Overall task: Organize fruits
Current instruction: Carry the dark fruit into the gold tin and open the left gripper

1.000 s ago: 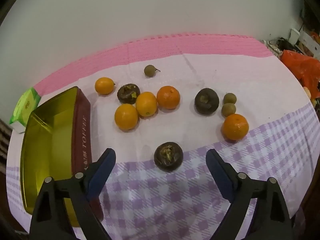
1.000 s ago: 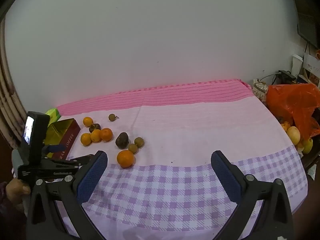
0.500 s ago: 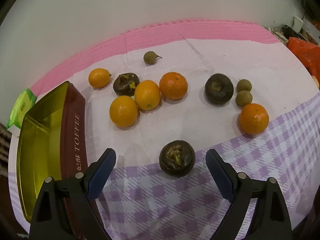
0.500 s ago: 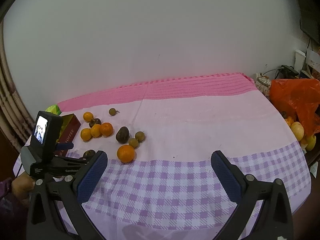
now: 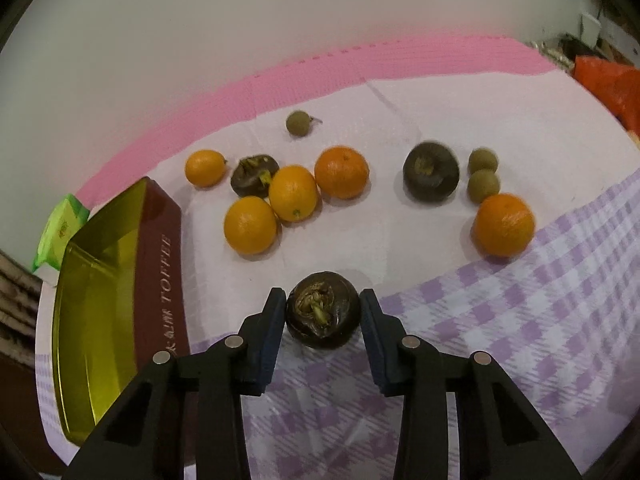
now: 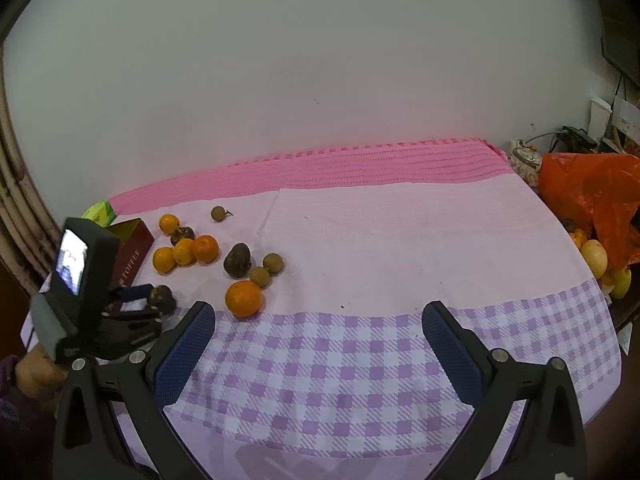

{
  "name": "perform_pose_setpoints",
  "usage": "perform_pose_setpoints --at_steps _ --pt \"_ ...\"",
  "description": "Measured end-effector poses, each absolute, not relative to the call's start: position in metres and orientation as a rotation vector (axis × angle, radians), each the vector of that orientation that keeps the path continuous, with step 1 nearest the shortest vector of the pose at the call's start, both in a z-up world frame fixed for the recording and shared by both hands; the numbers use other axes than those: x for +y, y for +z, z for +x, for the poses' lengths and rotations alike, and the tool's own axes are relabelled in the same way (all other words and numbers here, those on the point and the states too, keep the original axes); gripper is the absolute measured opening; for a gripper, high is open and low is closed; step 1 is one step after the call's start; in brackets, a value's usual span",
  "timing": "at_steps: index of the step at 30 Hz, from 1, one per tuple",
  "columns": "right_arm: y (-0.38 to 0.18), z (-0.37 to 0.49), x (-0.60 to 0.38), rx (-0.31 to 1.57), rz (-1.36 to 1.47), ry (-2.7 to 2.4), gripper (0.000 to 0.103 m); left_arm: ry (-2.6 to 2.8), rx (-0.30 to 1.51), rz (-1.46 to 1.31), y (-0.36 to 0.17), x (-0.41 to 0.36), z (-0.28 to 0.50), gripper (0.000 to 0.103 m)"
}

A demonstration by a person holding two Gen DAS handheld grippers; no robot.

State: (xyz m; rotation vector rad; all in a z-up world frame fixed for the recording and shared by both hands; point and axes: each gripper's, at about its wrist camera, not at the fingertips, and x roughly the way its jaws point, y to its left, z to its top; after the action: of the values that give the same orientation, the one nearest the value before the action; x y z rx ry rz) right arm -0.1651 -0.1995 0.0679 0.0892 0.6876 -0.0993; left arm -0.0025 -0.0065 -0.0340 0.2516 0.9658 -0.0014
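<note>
A dark mangosteen (image 5: 322, 316) sits on the checked cloth between the fingers of my left gripper (image 5: 321, 298). The jaws are closing on it, and both blue pads touch its sides. Beyond it lie several oranges (image 5: 293, 193), one more orange (image 5: 504, 224) to the right, two more mangosteens (image 5: 431, 171) and three small green-brown longans (image 5: 483, 186). An open gold tin with a red wall (image 5: 160, 272) stands at the left. My right gripper (image 6: 319, 314) hangs open over bare checked cloth, well to the right of the fruit (image 6: 244, 298).
A green carton (image 5: 60, 232) lies behind the tin. At the table's right edge there is an orange plastic bag (image 6: 592, 196) with yellow fruit (image 6: 594, 256) beside it. A white wall stands behind the table. A hand (image 6: 36, 376) holds the left gripper.
The left gripper's jaws have gone from wide open to closed around the nearest mangosteen, after edging toward it. The right gripper has stayed open and almost still.
</note>
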Motion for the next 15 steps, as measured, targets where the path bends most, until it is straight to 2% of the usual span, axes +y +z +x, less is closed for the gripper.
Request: perform_pose_setpoints --at_steps 8,15 --pt "0.060 -0.163 -0.194 0.716 0.059 -0.095 0.103 -0.001 0.893 0.202 0.007 -0.007 -0.012 0.039" --pt "0.057 -0.164 -0.192 0.730 0.049 -0.098 0.103 0.002 0.905 0.146 0.029 0.005 -0.008 0.039"
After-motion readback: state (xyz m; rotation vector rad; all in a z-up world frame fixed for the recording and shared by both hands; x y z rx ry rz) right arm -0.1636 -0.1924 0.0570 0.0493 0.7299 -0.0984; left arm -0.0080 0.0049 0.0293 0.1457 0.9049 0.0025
